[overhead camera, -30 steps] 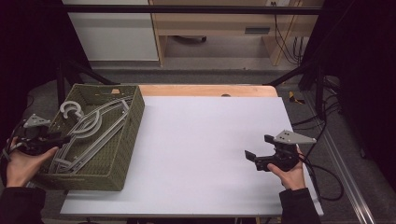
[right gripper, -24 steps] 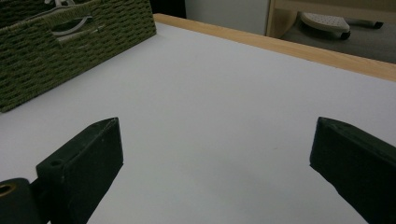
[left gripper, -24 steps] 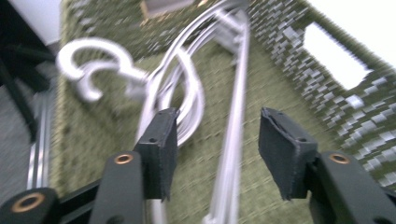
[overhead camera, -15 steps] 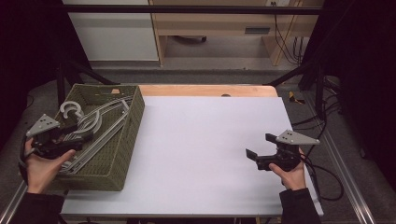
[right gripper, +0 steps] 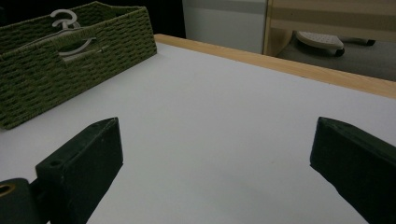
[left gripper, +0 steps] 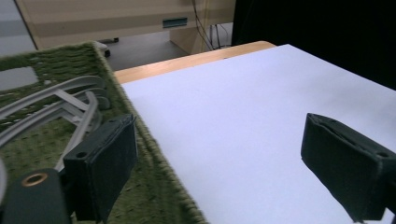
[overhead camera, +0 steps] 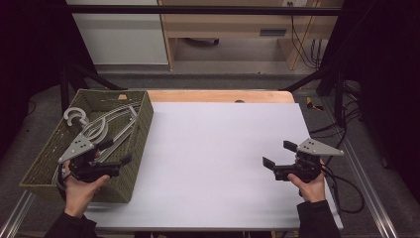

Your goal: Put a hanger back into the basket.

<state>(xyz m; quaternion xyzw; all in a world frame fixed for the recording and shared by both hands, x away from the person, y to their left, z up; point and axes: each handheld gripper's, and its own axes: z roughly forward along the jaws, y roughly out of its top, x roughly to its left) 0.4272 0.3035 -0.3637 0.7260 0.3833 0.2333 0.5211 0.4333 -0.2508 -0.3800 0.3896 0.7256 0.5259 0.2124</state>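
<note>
A green woven basket (overhead camera: 138, 129) stands at the table's left with several grey clothes hangers (overhead camera: 106, 126) lying in it. My left gripper (overhead camera: 117, 152) hovers over the basket's near right corner. Its jaws have just been opening and now stand wide apart, pressing on nothing. In the left gripper view, the left gripper (left gripper: 224, 163) straddles the basket's rim (left gripper: 154, 149), one jaw over the hangers (left gripper: 56, 102) and the other over the table. My right gripper (overhead camera: 279, 154) is open above the table's right side. The right gripper view has the open right gripper (right gripper: 219, 168) facing the basket (right gripper: 70, 60).
The white table top (overhead camera: 218, 148) has a wooden strip (overhead camera: 218, 95) along its far edge. Black frame posts (overhead camera: 317, 74) stand beyond it. A cable (overhead camera: 346, 183) trails off the right gripper near the table's right edge.
My left hand has moved right, from the basket's left side to its near right corner, and its jaws have spread apart. The right hand has not moved.
</note>
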